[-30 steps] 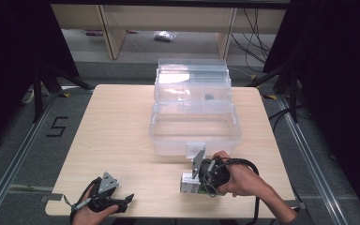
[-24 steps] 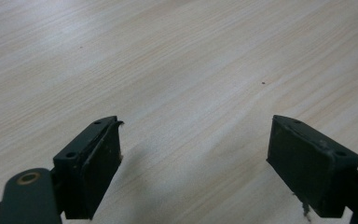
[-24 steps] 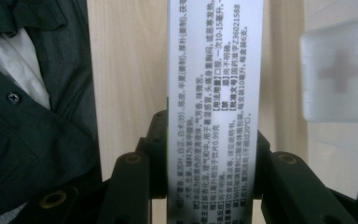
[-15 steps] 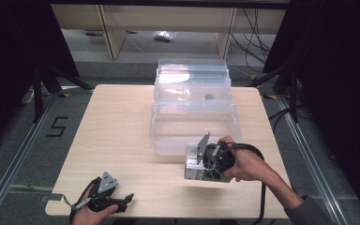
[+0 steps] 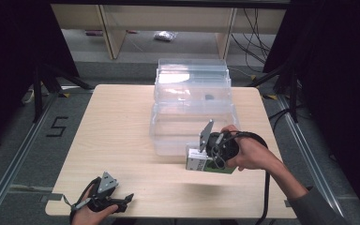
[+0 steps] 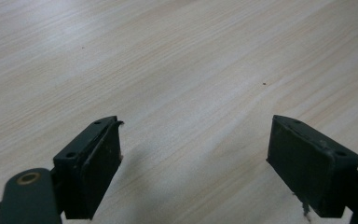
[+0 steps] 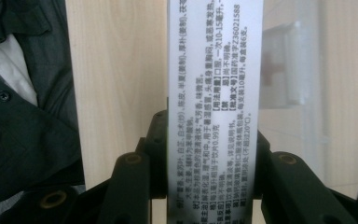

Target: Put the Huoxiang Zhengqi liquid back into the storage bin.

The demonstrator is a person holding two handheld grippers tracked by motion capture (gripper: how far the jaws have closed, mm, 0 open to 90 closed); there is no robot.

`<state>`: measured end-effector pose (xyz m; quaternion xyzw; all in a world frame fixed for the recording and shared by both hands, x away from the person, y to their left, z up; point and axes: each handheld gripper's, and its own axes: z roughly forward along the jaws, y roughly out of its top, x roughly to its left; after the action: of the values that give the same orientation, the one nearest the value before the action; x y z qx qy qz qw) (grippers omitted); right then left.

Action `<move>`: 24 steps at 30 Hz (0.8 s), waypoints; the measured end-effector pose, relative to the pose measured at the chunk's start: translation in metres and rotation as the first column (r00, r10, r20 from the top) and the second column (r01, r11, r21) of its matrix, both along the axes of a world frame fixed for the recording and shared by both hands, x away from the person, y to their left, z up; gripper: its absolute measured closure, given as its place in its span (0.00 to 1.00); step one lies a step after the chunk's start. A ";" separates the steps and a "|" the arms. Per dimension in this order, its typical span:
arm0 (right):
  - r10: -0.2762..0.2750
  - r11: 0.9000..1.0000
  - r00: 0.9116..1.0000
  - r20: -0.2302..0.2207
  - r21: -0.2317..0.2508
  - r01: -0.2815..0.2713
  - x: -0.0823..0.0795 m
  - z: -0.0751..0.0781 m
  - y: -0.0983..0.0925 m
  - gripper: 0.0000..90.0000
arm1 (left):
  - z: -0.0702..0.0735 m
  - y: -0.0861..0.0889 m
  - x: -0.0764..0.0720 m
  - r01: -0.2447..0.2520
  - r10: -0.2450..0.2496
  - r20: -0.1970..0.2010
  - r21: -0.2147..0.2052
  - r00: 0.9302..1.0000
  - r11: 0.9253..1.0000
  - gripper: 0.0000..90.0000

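The left gripper (image 5: 122, 202) rests at the near left corner of the table (image 5: 112, 136), where it lay a second ago. Its jaws stand well apart with nothing but bare wood grain between them and ahead of them (the left gripper view looks straight along them onto the tabletop). It plays no part in the present step.

To the right, the change is plain. The right gripper (image 5: 201, 157) has risen and moved toward the far side of the table, carrying the small printed box (image 5: 205, 162) with it. A second ago the box sat low by the near edge; now it hangs off the wood, just in front of the near wall of the clear plastic bin (image 5: 168, 140). In the right gripper view the jaws are clamped on the two long sides of the box (image 7: 214, 107), which runs straight out ahead of them, its face of small printed text turned to the camera. The grip looks square, with the pads flat on the card (no tilt shows between box and jaws).

Judging from this, the pick-up is done and the carry is under way. The box probably belongs in the bin just beyond the jaws, so the remaining work would be to lift it over the near rim, lower it inside and let go.
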<state>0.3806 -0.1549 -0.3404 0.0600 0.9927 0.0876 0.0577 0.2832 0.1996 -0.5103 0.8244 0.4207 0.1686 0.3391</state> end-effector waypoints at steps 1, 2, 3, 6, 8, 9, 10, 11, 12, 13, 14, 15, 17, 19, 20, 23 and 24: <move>0.032 0.999 0.999 0.009 0.005 -0.032 0.004 0.002 0.000 0.72 | -0.001 -0.001 0.000 -0.009 0.009 0.003 0.000 1.000 1.000 0.19; 0.000 1.000 1.000 -0.004 0.022 0.000 0.004 0.004 -0.001 0.72 | 0.001 0.000 0.000 0.007 -0.007 -0.005 0.011 1.000 1.000 0.18; 0.006 1.000 1.000 0.005 0.004 -0.006 0.006 0.007 -0.001 0.72 | 0.000 0.000 0.000 0.001 -0.001 -0.002 0.000 1.000 1.000 0.19; 0.008 1.000 1.000 0.015 0.006 -0.008 0.011 0.014 -0.003 0.72 | -0.001 -0.001 0.001 -0.012 0.012 0.005 0.005 1.000 1.000 0.19; 0.005 1.000 1.000 0.022 0.003 -0.005 0.014 0.018 -0.004 0.72 | 0.000 0.000 0.000 0.008 -0.008 -0.004 0.009 1.000 1.000 0.19; -0.005 1.000 1.000 0.011 0.000 0.005 0.016 0.021 -0.006 0.72 | 0.000 0.000 0.000 0.007 -0.007 -0.003 0.002 1.000 1.000 0.19; -0.005 1.000 1.000 0.011 0.000 0.005 0.016 0.021 -0.006 0.72 | 0.000 0.000 0.000 -0.002 0.002 -0.002 -0.001 1.000 1.000 0.19; 0.021 1.000 1.000 0.016 -0.008 -0.021 0.019 0.022 -0.005 0.72 | 0.000 0.000 0.000 -0.001 0.001 0.001 0.002 1.000 1.000 0.19; 0.042 0.999 0.999 0.022 -0.005 -0.042 0.022 0.023 -0.006 0.72 | 0.000 0.000 0.000 -0.002 0.002 0.001 0.000 1.000 1.000 0.18; -0.012 1.000 1.000 0.014 -0.012 0.012 0.020 0.026 -0.006 0.72 | -0.001 0.000 0.000 -0.002 0.002 0.000 0.002 1.000 1.000 0.18; -0.015 1.000 1.000 0.010 -0.009 0.015 0.021 0.027 -0.007 0.72 | -0.001 0.000 0.000 -0.005 0.005 0.000 0.000 1.000 1.000 0.18; -0.011 1.000 1.000 0.012 -0.006 0.011 0.022 0.029 -0.007 0.72 | -0.001 0.000 0.000 -0.001 0.001 0.001 -0.001 1.000 1.000 0.18; -0.010 1.000 1.000 0.012 0.006 0.010 0.024 0.031 -0.009 0.72 | 0.000 0.000 0.000 -0.003 0.003 0.001 -0.001 1.000 1.000 0.19; 0.030 0.999 0.999 0.029 0.008 -0.031 0.031 0.037 -0.010 0.72 | -0.001 0.000 0.000 -0.005 0.005 0.000 -0.001 1.000 1.000 0.19; 0.030 0.999 0.999 0.029 0.008 -0.031 0.031 0.037 -0.010 0.72 | -0.001 0.000 0.000 -0.005 0.005 0.000 0.000 1.000 1.000 0.19; 0.000 1.000 1.000 0.025 0.003 0.000 0.035 0.041 -0.011 0.72 | -0.001 0.000 0.001 0.000 0.000 0.001 -0.001 1.000 1.000 0.18; 0.035 0.999 0.999 0.040 0.004 -0.035 0.041 0.044 -0.011 0.72 | -0.001 0.000 0.001 -0.001 0.001 0.001 0.000 1.000 1.000 0.18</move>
<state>0.4215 -0.1663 -0.2963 0.0412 0.9920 0.0919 0.0760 0.2837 0.1996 -0.5109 0.8240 0.4211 0.1692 0.3393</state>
